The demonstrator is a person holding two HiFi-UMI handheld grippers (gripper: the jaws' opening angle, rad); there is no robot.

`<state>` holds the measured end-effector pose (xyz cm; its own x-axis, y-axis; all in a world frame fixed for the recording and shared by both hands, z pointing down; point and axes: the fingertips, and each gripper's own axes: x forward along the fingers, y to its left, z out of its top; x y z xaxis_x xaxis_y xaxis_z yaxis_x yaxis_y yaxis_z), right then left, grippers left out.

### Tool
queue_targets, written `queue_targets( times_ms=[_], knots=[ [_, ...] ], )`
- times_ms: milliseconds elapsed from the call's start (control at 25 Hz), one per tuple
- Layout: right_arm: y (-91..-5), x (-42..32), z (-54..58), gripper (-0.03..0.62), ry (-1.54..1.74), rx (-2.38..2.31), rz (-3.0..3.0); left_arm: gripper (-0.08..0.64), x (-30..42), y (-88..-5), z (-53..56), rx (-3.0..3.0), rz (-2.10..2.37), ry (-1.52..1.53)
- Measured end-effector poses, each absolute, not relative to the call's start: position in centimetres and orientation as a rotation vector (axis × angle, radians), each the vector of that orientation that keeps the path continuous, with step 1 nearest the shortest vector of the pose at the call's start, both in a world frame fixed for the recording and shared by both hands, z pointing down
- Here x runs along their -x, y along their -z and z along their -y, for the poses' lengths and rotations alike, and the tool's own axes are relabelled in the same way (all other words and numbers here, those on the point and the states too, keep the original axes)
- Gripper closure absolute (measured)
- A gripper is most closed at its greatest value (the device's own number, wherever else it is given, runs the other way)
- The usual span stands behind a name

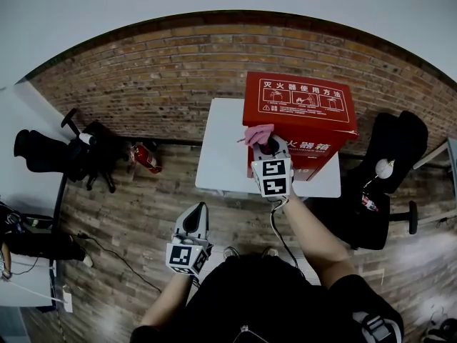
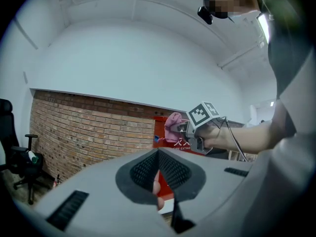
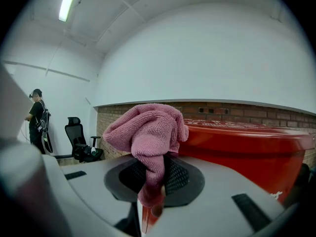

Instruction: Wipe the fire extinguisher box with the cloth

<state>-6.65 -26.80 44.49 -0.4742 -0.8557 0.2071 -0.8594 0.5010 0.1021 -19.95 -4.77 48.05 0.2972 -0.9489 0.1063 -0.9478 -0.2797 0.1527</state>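
Cloth (image 3: 148, 130) at red box (image 1: 303, 116), lettering (image 1: 298, 88) "灭火器使用方法"

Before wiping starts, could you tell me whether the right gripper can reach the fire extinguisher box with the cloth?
Probably yes: the right gripper, shut on the pink cloth, sits at the red box's near top edge, and nothing shows between them.
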Motion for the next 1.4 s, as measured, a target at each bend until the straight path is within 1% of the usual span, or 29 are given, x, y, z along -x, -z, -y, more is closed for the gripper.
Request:
queue_targets(
  times_ms=[560, 1400],
  knots=[
    [-44.6, 7.9, 27.1, 0.517, -0.054, -1.474, 2.519, 0.537, 20.5, -48.4, 4.4, -2.363, 1.772, -0.001],
    [-50.6, 8.6, 26.9, 0.517, -0.145, -1.435, 2.455, 0.537, 21.4, -48.8, 4.6, -2.370, 1.784, -0.017]
  ],
)
